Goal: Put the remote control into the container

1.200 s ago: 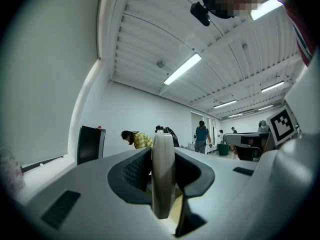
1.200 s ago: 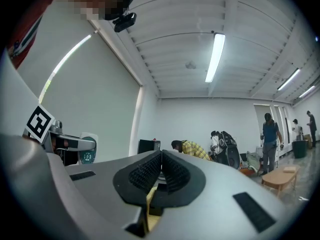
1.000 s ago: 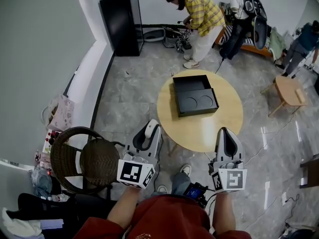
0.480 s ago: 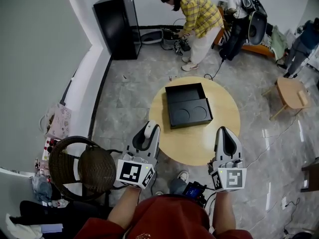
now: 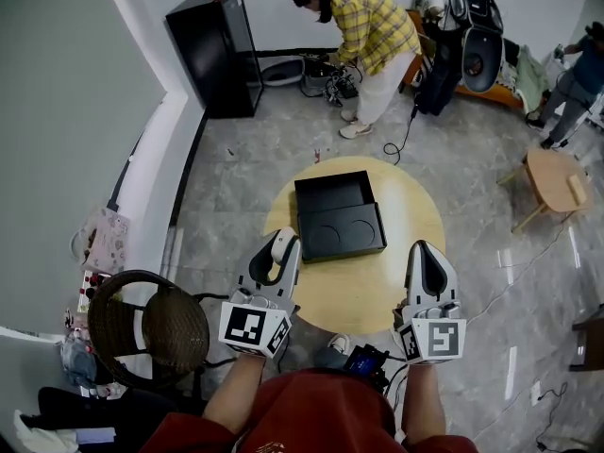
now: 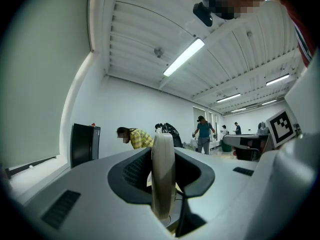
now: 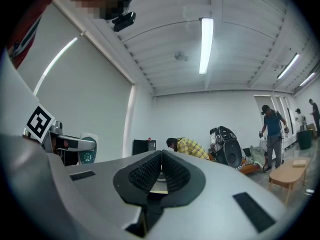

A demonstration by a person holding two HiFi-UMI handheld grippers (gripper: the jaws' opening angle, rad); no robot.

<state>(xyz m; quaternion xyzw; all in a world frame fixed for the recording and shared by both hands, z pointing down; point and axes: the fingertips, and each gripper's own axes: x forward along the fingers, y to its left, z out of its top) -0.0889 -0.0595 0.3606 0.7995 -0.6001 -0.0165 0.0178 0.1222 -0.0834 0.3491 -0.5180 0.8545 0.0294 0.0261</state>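
A black open container [image 5: 335,217] with two round recesses lies on the round wooden table [image 5: 406,225], ahead of both grippers. My left gripper [image 5: 283,245] is held near the table's front left edge, shut on the white remote control [image 6: 163,176], which stands edge-on between its jaws. In the right gripper view the remote's [image 7: 86,156] green-buttoned end shows at the left. My right gripper [image 5: 427,255] hovers by the table's front right edge with its jaws together [image 7: 161,156] and nothing in them.
A wicker chair [image 5: 156,324] stands at the left of me. At the back are a black cabinet [image 5: 212,50], a person in a yellow plaid shirt [image 5: 373,26] and a large speaker [image 5: 477,50]. A small wooden side table [image 5: 552,182] is at the right. Cables trail on the floor.
The table and the container have come lower and further left in the head view, closer to both grippers. The grippers keep their places and their grip in the picture.
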